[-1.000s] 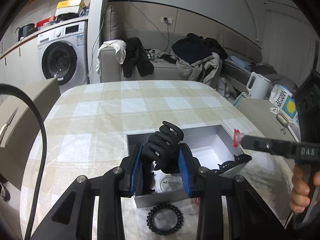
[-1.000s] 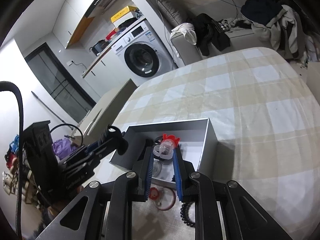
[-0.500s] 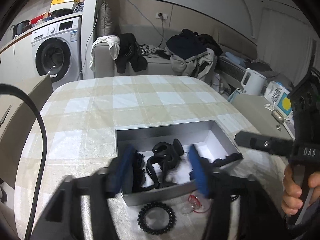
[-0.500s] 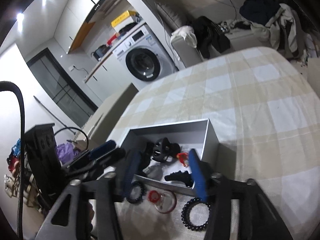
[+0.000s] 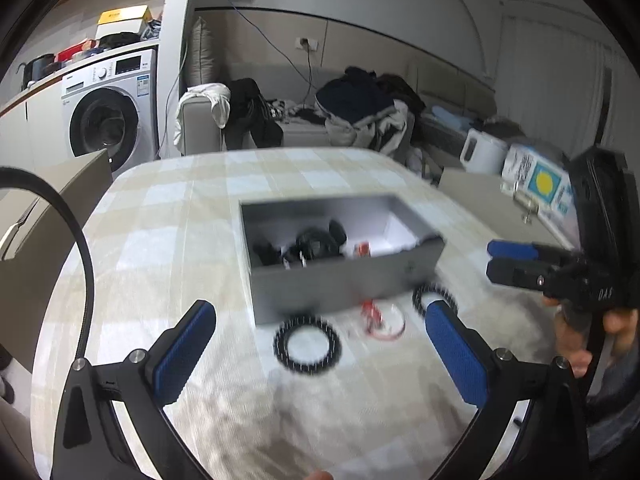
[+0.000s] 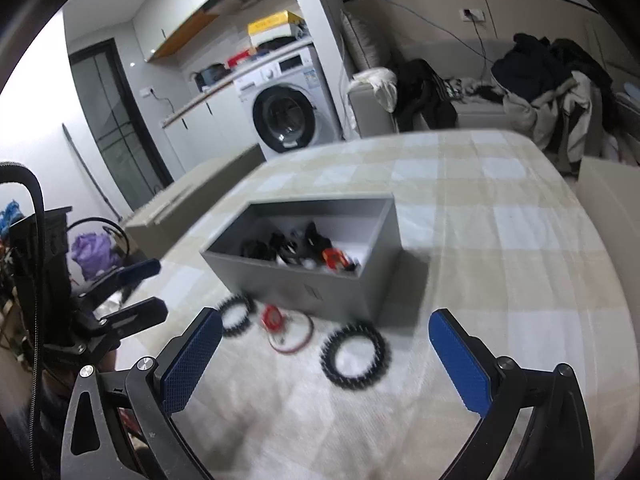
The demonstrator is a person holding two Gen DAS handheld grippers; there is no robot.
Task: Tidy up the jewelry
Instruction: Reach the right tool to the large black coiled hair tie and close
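Left wrist view: left gripper [image 5: 320, 344], jaws just opened wide with nothing between them, above the checked table [image 5: 168, 240]; grey box [image 5: 344, 276] mid-table held dark hair clips [image 5: 316, 242], with a black coil hair tie [image 5: 307, 346] and a red-rimmed ring [image 5: 386, 322] lying before its near wall. Right wrist view: right gripper [image 6: 324, 356], jaws likewise just opened wide and empty, facing the same box [image 6: 304, 284]; second hair tie [image 6: 355, 356] lay between the jaws on the table.

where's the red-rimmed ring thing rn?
The red-rimmed ring lies on the checked tablecloth just in front of the grey box, between the two black spiral hair ties; the left wrist view shows it too.
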